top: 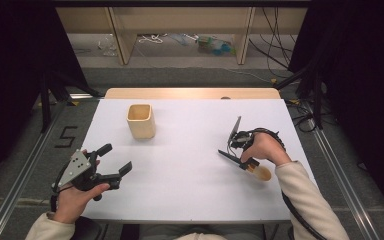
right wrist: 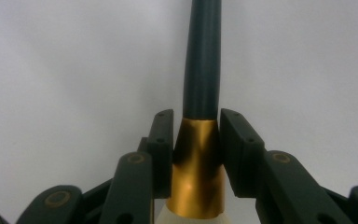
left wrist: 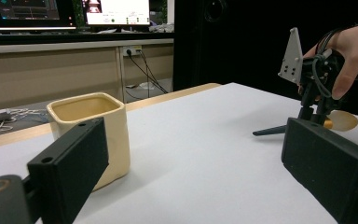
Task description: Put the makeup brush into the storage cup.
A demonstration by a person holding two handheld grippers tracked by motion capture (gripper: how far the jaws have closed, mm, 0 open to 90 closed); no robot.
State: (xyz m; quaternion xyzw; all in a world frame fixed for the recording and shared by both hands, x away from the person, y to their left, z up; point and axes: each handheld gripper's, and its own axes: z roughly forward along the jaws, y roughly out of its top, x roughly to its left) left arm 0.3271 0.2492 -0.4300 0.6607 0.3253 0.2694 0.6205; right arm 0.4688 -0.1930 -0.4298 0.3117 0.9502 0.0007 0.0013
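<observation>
A spoon (top: pixel 230 157) with a dark handle, a gold band and a pale bowl (top: pixel 261 173) lies on the white table (top: pixel 180 170) at the right. My right gripper (top: pixel 241 152) points down at it, jaws shut on the gold band (right wrist: pixel 196 186), with the handle (right wrist: pixel 201 70) running away from the jaws. The left gripper view shows that gripper (left wrist: pixel 314 100) and the spoon (left wrist: pixel 270 131) at far right. My left gripper (top: pixel 115 159) is held open near the front left edge with nothing between its jaws (left wrist: pixel 198 172). A cream square cup (top: pixel 141 121) (left wrist: pixel 91 135) stands upright at the back left.
A wooden strip (top: pixel 190 93) borders the table's far edge. Beyond it are wooden shelving (top: pixel 125 35) and cables on the floor (top: pixel 275 60). Black curtains hang on both sides. Metal rails (top: pixel 340 175) run along the floor beside the table.
</observation>
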